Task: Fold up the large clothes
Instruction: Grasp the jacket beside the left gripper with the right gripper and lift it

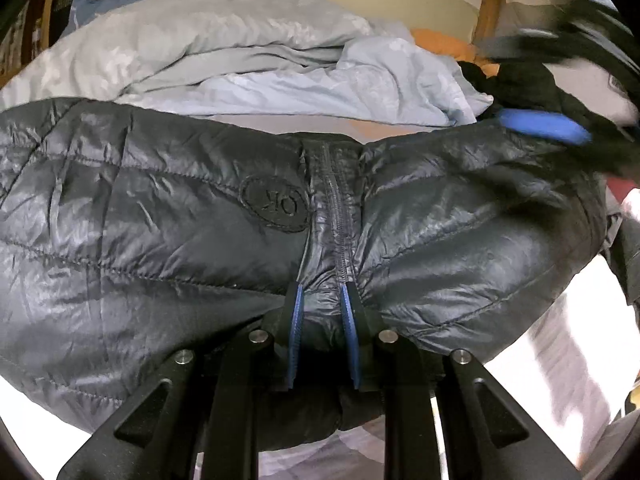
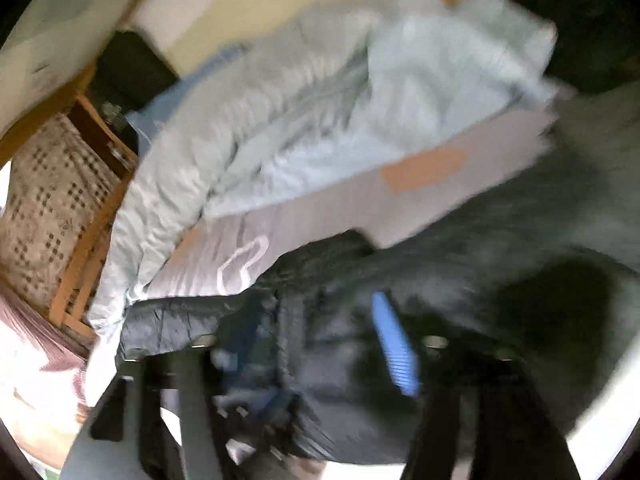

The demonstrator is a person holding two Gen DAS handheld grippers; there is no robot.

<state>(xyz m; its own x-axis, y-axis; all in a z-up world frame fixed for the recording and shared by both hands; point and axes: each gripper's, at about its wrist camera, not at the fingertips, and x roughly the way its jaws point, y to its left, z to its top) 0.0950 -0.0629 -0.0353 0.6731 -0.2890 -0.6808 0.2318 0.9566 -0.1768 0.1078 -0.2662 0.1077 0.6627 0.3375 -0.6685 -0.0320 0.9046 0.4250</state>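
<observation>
Two hand-held grippers at work on one dark quilted jacket [image 1: 160,208]. Left hand-held gripper [image 1: 322,304], low in the middle of its frame, clamped on a bunch of jacket fabric right at the zip [image 1: 338,216], blue pads pinching from both sides. Right hand-held gripper [image 2: 312,340] blurred, jaws standing apart; jacket fabric beneath and between them, but no pinch to be made out. Same gripper seen as a blur with a blue pad at the upper right of the left wrist view [image 1: 548,128], over the jacket's far edge.

Jacket spread front-up across the bed [image 2: 400,196], filling the middle of the left wrist frame; rumpled pale blue duvet [image 1: 240,60] behind it, toward the top.

Likely step: holding the middle fast while fetching a side to fold inward. Next move probably calls for a fresh grip with the free gripper on a sleeve or side edge, then a carry across the zip line, without dragging the pinned centre.
</observation>
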